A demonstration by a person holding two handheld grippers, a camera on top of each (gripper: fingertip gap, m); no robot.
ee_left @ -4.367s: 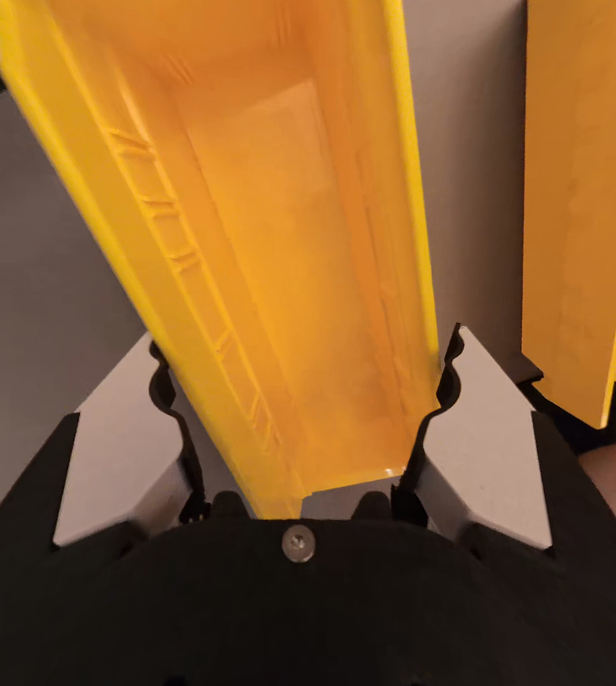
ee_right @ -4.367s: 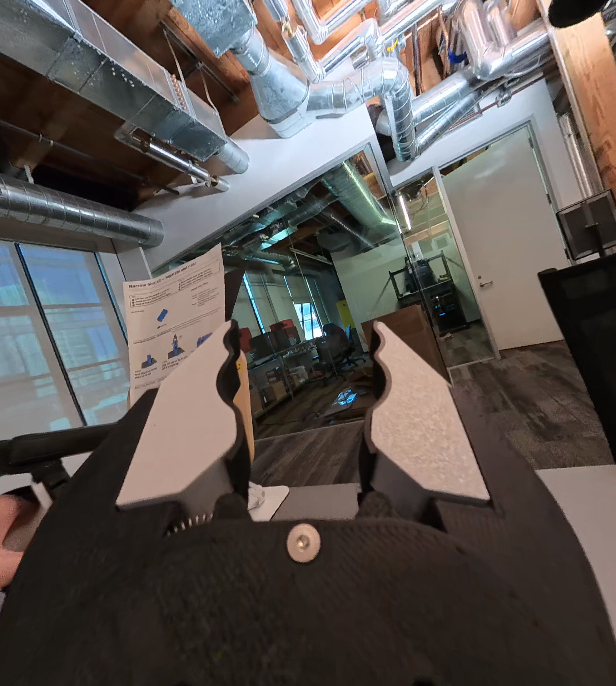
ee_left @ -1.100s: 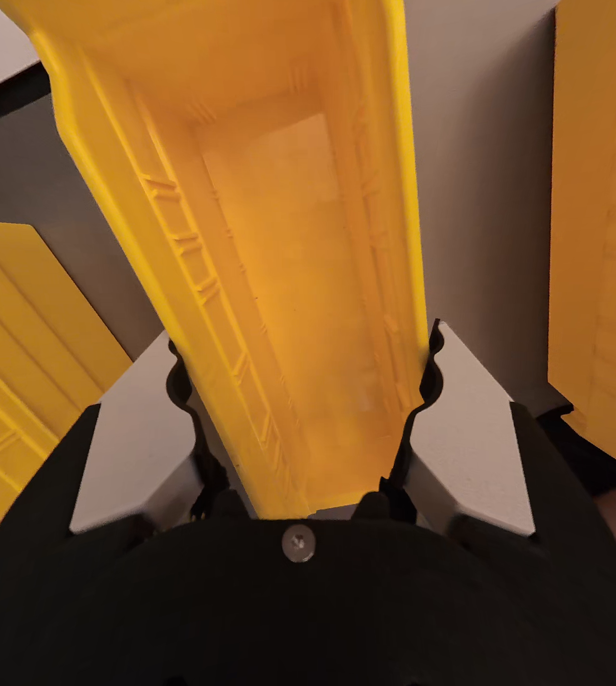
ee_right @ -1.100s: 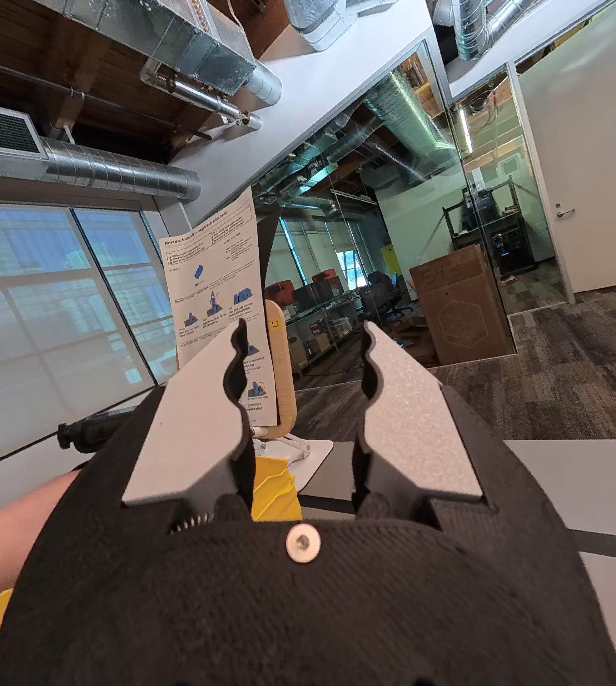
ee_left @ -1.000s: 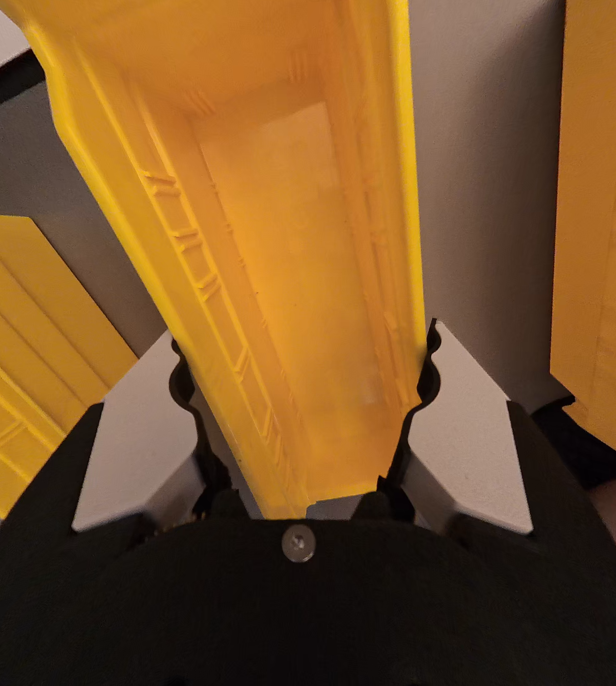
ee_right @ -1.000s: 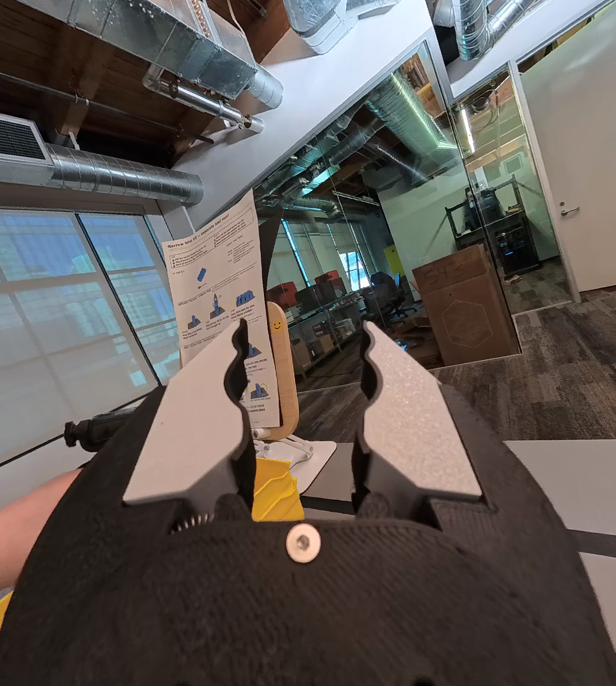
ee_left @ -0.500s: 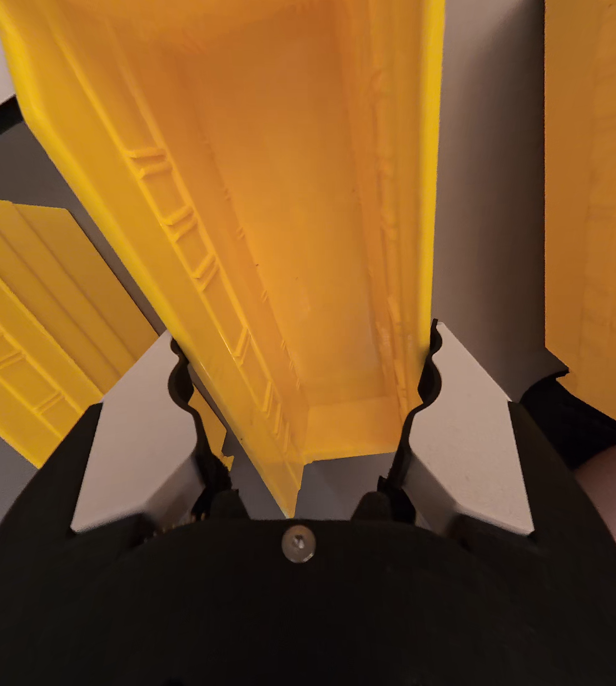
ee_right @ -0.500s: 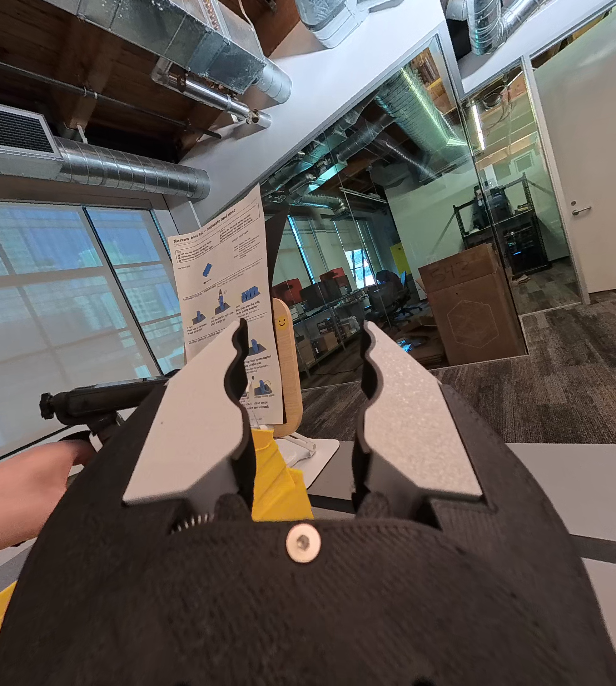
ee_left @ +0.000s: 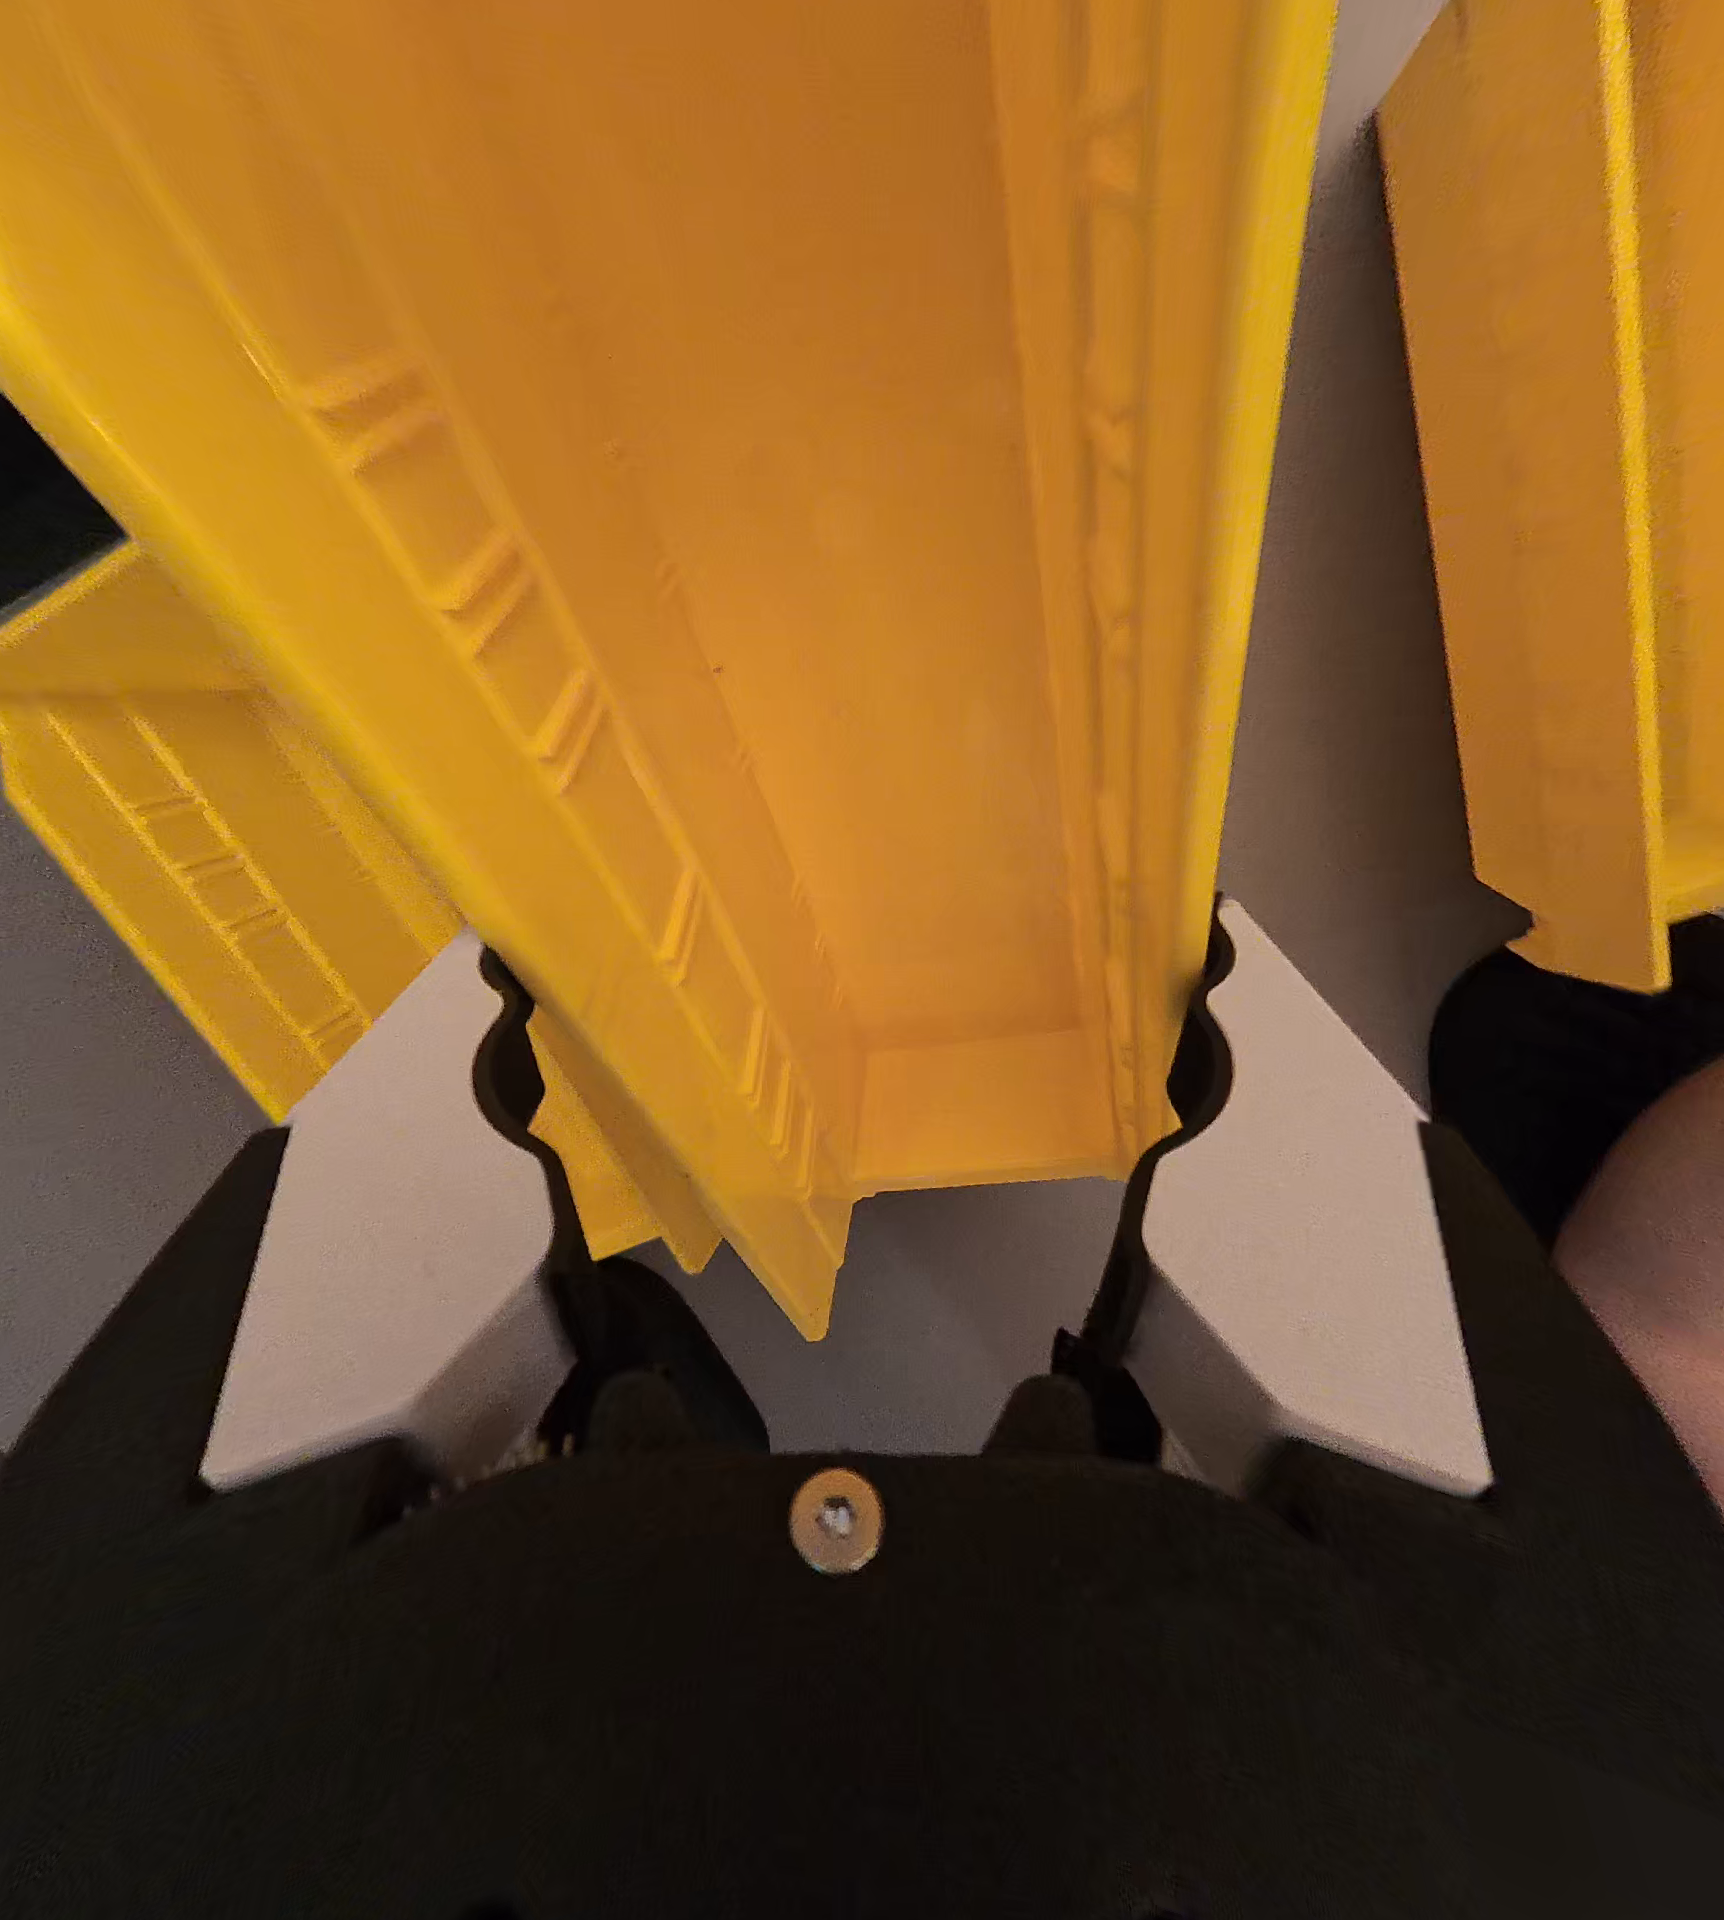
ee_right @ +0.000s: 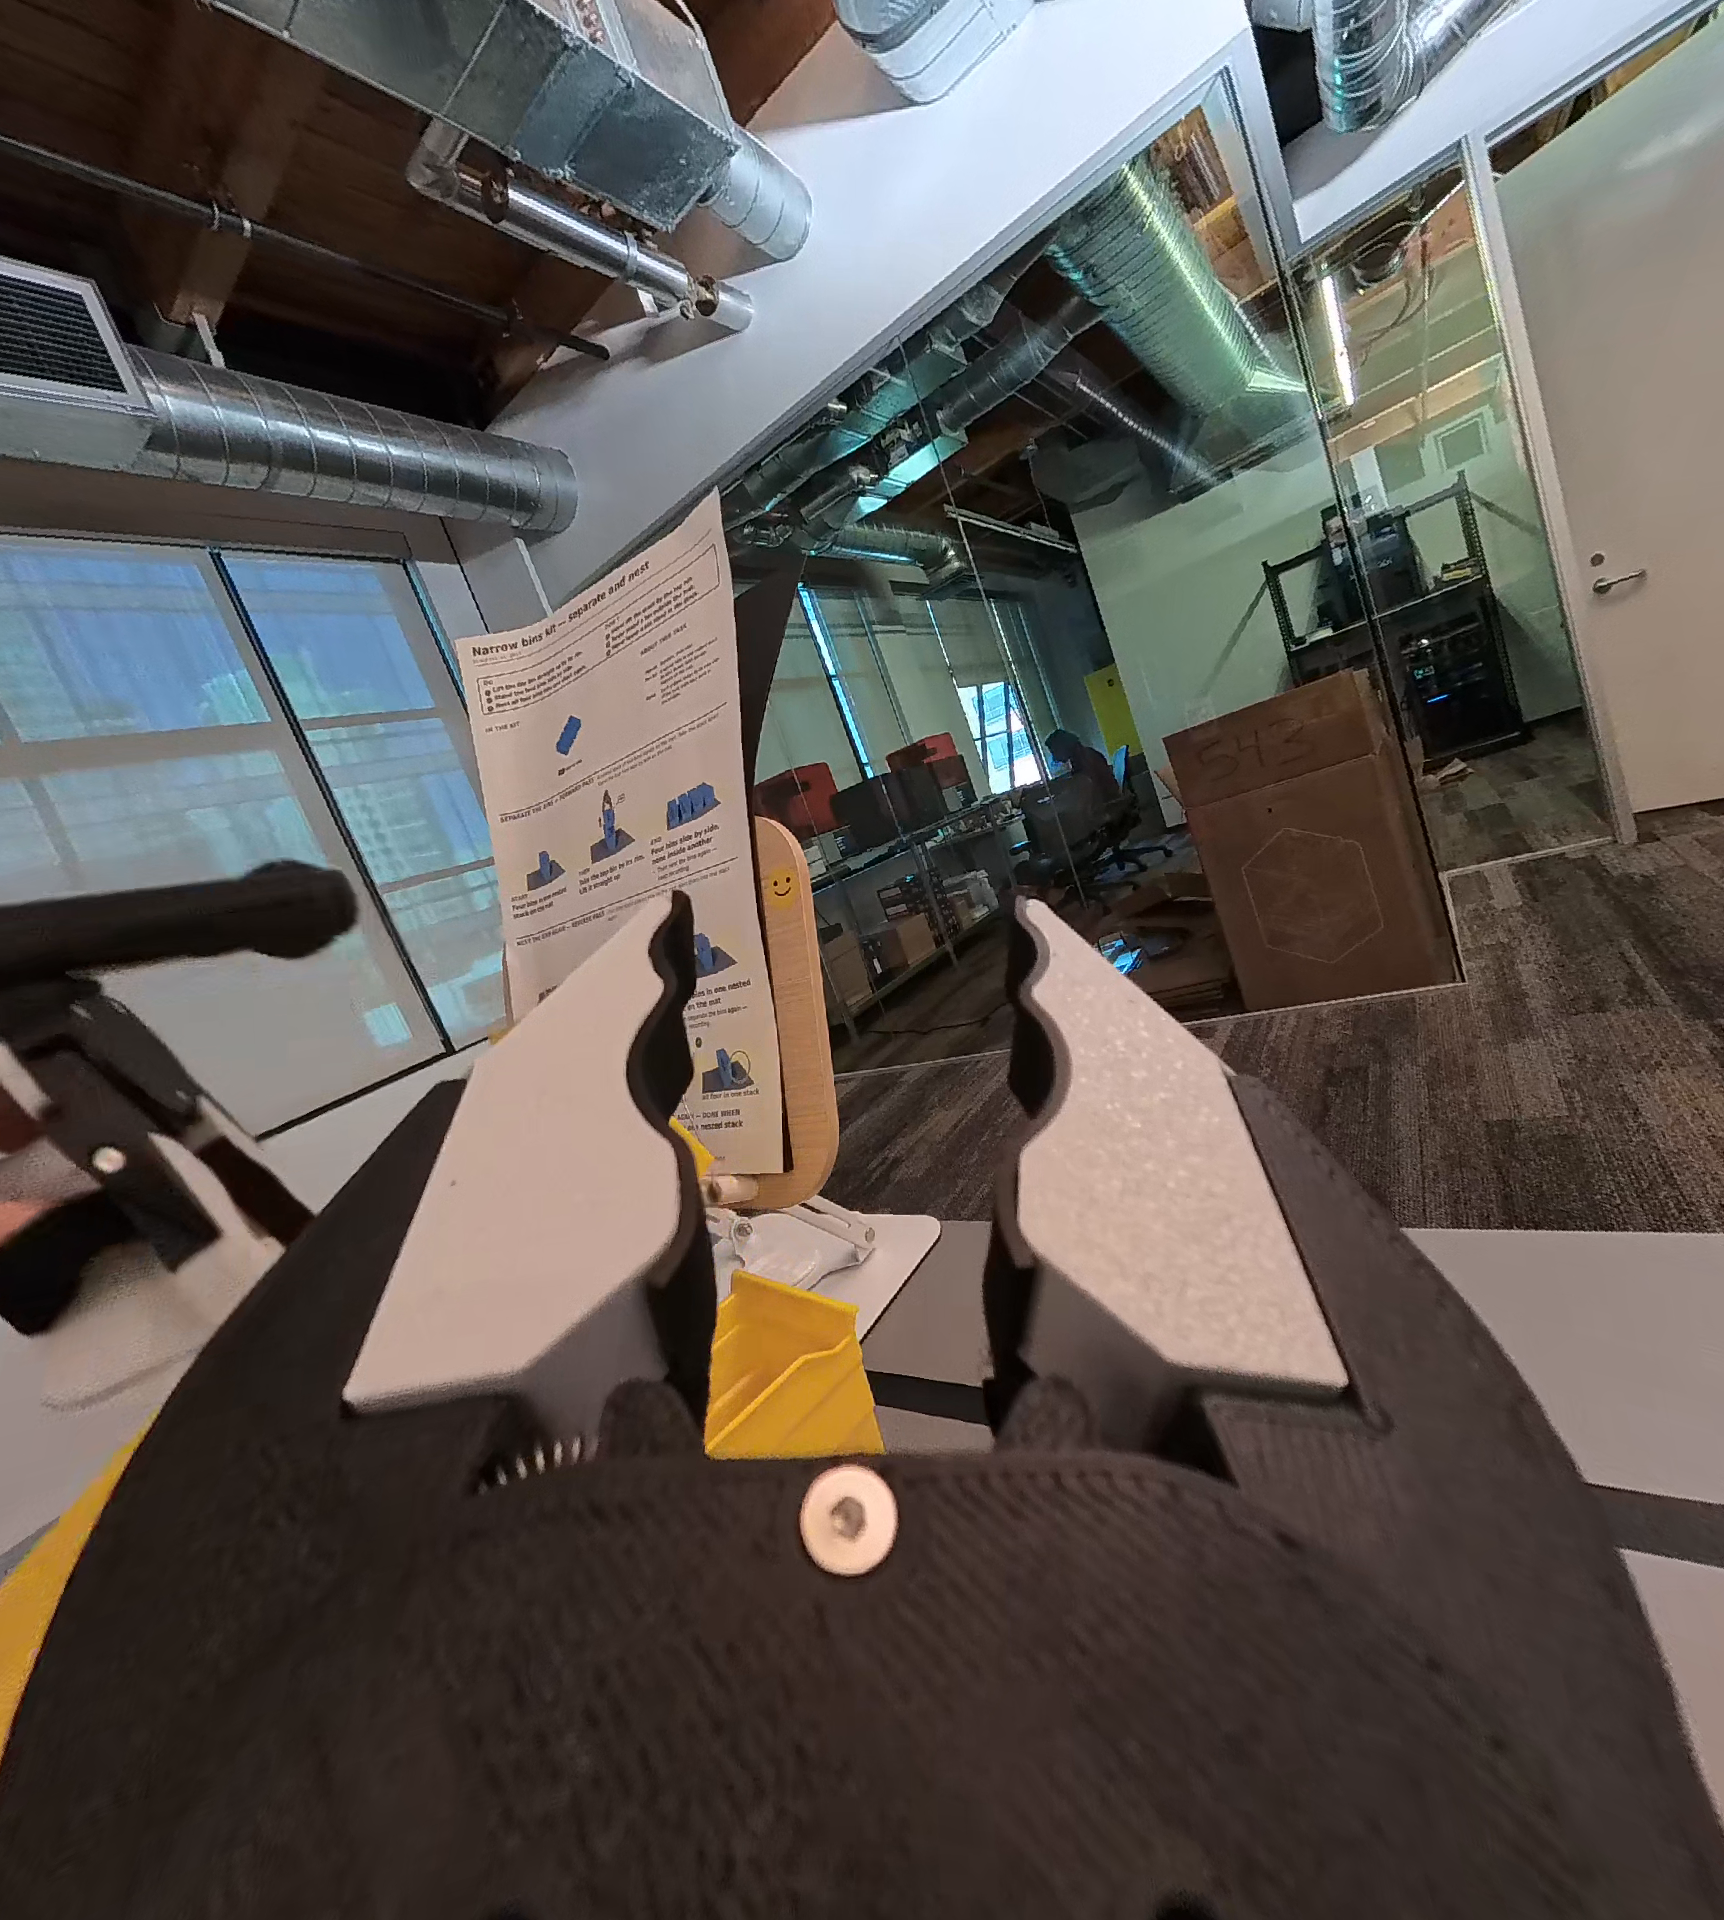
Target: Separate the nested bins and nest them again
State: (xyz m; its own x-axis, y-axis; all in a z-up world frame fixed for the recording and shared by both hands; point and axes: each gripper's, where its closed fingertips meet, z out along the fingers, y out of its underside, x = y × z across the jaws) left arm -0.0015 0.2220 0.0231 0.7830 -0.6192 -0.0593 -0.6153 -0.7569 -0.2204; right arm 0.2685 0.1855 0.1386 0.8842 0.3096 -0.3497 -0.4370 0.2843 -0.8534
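In the left wrist view my left gripper (ee_left: 853,935) is shut on a long yellow bin (ee_left: 837,571). Its open top faces the camera and both fingers press on its side rims near its near end. A second yellow bin (ee_left: 193,831) lies below it at the left, partly under the held one. A third yellow bin (ee_left: 1564,468) is at the right edge. In the right wrist view my right gripper (ee_right: 853,906) is open, with only the room showing between its fingers. A yellow bin's end (ee_right: 785,1371) shows low behind them.
The bins are over a grey table (ee_left: 1305,727). A person's arm (ee_left: 1720,1299) is at the right. A printed sheet (ee_right: 619,810) on a wooden stand (ee_right: 796,1039) is at the table's far side. The left gripper's black handle (ee_right: 131,925) shows at the left.
My left gripper has carried its bin left and down over the second bin. The bin's near end now sits a little farther from the palm. The right gripper stayed open and tilted slightly.
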